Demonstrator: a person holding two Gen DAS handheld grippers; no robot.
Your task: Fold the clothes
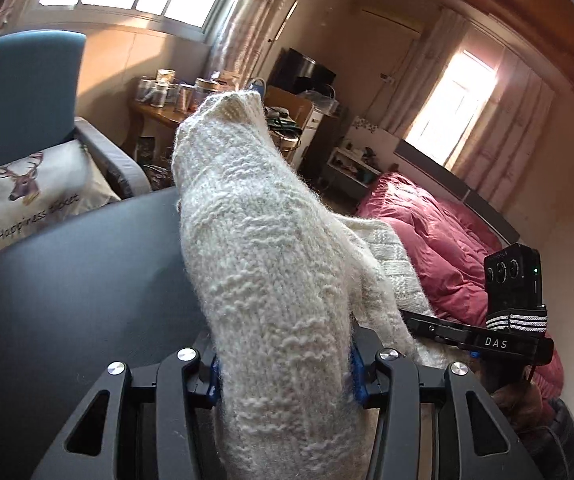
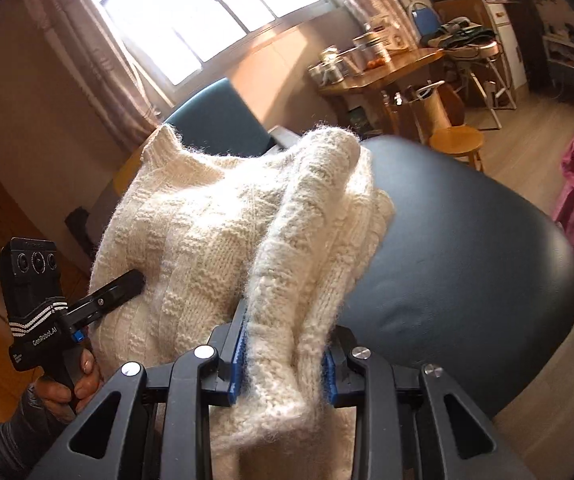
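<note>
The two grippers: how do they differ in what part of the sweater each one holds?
The left gripper clamps a long tube of knit, apparently a sleeve, that stands up ahead of it; the right gripper clamps a bunched fold with loose ends hanging near its fingers. Beside the left gripper the dark table is bare; ahead of the right gripper lies the sweater body. Both are shut on the same cream sweater.
</note>
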